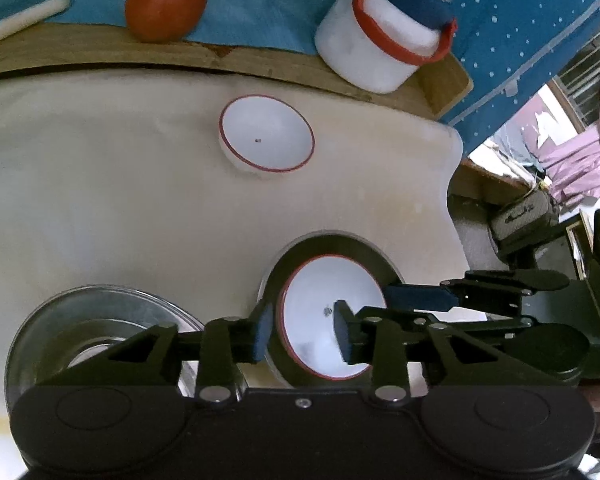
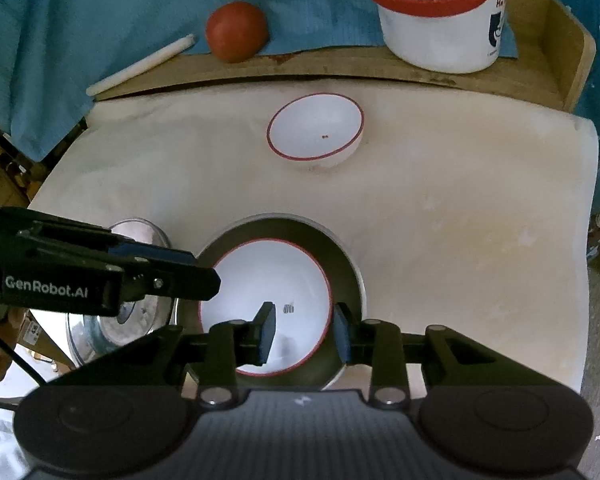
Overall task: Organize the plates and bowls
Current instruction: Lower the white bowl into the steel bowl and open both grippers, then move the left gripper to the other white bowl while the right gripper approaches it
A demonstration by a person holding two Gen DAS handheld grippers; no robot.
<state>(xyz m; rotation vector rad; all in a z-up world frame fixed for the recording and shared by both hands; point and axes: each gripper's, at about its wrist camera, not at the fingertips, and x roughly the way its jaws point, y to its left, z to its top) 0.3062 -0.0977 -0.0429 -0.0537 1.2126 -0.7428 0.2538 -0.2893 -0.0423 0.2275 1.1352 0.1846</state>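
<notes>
- A white bowl with a red rim sits inside a dark metal plate at lower centre of the right wrist view, on a cream mat.
- The right gripper straddles that bowl's right rim, 1 pad inside, 1 outside; its jaws stand apart with a gap showing, and no pad visibly presses the bowl.
- The left gripper straddles the same bowl's left rim in the left wrist view, jaws parted, a gap visible beside the rim.
- A 2nd red-rimmed white bowl stands alone at upper centre, well apart from the plate.
- A shiny steel bowl lies at lower left of the left wrist view.
- Along the top edge: a tomato, a white stick and a white jar with a red handle, against blue cloth.
</notes>
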